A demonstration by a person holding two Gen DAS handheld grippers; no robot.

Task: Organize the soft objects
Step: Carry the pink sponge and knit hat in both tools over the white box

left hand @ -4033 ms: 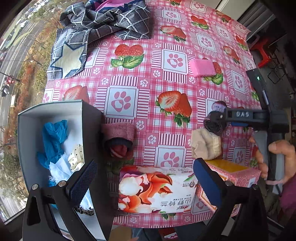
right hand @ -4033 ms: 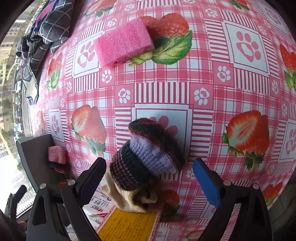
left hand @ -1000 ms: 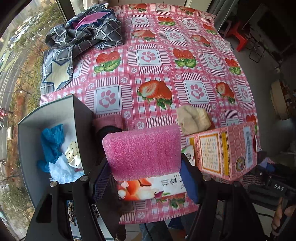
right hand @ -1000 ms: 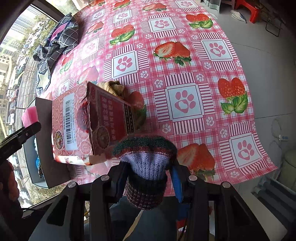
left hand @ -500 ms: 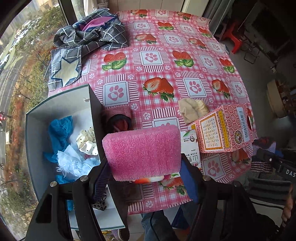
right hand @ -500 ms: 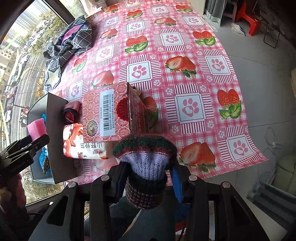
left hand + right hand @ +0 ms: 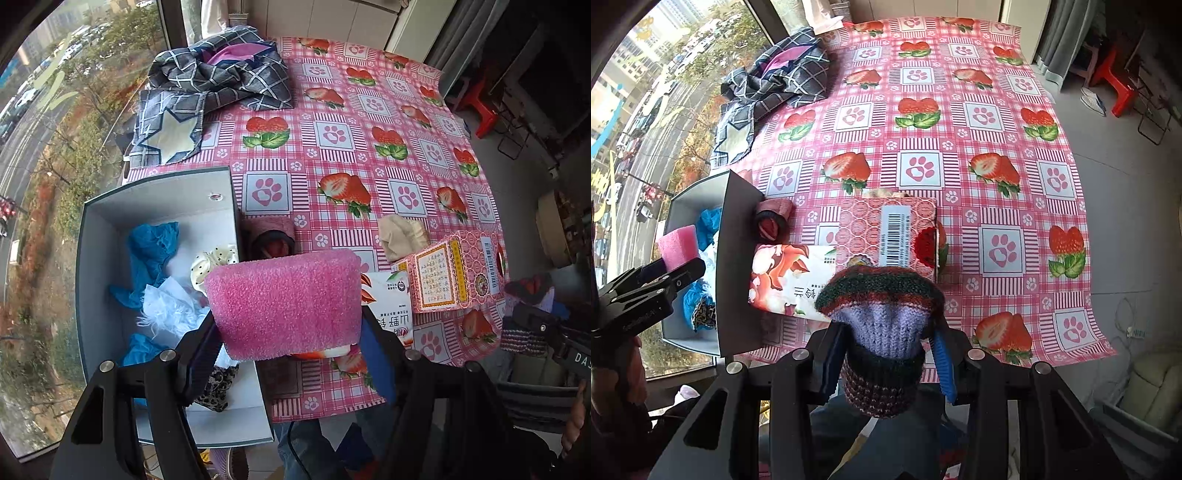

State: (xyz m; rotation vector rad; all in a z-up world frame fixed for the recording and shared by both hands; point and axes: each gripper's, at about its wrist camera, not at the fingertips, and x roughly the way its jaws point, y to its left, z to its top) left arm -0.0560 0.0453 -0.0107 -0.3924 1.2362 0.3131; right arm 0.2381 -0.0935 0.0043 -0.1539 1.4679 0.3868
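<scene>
Porous foam sponge, knitted wool sock, seemingly glossy tablecloth

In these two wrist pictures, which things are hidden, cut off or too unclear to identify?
- Left wrist view: the pink sponge in the left gripper hides part of the grey box and of the tissue pack.
- Same view: the right edge cuts off the right gripper.
- Right wrist view: the knitted piece cannot be identified; the pink carton hides most of the beige cloth.

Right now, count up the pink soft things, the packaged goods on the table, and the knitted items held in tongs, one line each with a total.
Pink soft things: 2, the sponge and the rolled towel
Packaged goods: 2, the tissue pack and the carton
Knitted items held in tongs: 1, the sock
Total: 5
</scene>
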